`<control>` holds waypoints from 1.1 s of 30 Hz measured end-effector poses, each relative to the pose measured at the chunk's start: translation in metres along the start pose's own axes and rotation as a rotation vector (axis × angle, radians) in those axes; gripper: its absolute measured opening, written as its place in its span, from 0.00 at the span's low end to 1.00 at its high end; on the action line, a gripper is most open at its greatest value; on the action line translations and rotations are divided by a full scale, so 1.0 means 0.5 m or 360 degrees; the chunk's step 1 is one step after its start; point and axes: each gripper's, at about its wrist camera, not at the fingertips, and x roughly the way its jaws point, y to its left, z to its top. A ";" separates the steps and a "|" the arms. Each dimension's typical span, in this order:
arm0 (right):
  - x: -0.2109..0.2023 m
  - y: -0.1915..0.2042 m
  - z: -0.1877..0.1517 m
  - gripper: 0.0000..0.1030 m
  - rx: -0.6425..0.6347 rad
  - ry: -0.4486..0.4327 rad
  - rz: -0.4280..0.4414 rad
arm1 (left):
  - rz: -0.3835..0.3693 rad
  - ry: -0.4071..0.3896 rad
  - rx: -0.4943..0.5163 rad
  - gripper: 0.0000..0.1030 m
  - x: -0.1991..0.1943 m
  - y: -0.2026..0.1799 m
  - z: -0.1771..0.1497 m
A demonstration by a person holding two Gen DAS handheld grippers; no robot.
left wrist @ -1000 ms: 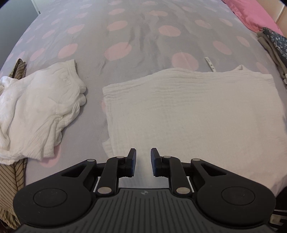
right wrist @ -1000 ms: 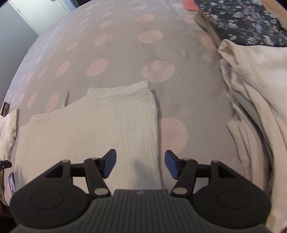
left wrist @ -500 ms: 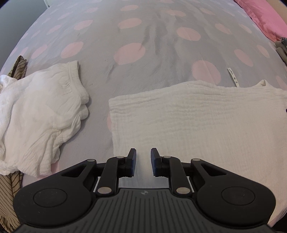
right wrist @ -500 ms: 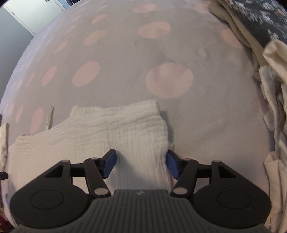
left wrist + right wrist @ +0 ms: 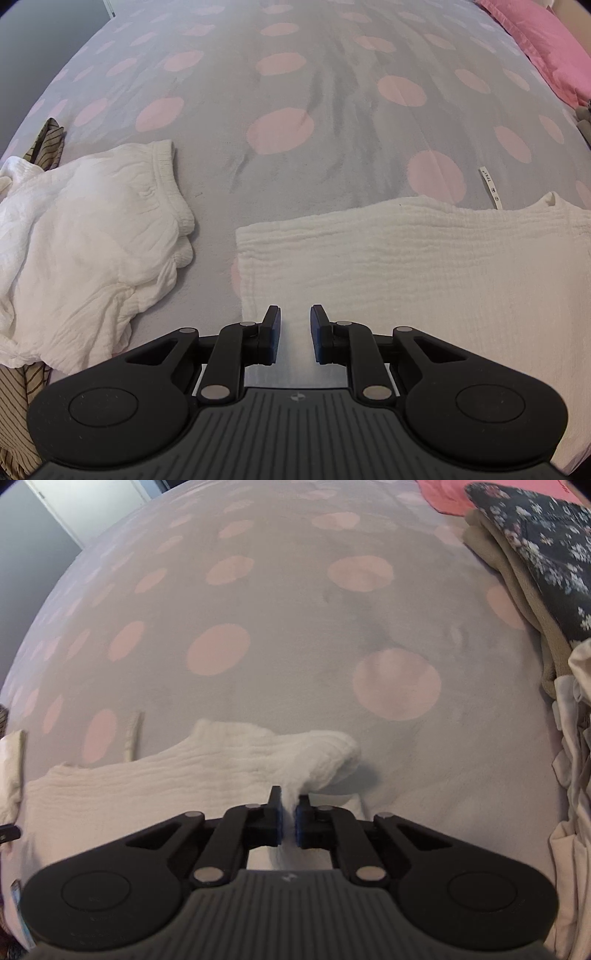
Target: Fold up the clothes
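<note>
White crinkled garment (image 5: 177,786) is lying flat on the dotted bedspread (image 5: 280,638), and your right gripper (image 5: 288,812), wide apart half a second ago, is now pinching its right edge into a ridge, while your left gripper (image 5: 294,332) is hovering part-open, holding nothing.

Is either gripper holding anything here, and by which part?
The right gripper pinches the white garment at its right edge, bunching the fabric. The left gripper is open over its left edge, holding nothing.

Small print, too tiny to read, on white care tag (image 5: 489,187).
</note>
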 end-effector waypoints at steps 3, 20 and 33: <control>-0.033 0.043 -0.002 0.07 -0.0027 0.0026 0.0061 | -0.0033 -0.0008 -0.0005 0.15 -0.011 0.008 -0.004; -0.033 0.426 -0.048 0.07 -0.0093 0.0204 0.0439 | -0.0308 -0.0181 0.0019 0.11 -0.087 0.047 -0.037; 0.181 0.547 -0.064 0.12 -0.0060 0.0340 0.0393 | -0.0241 -0.0093 -0.0137 0.09 -0.048 0.108 -0.033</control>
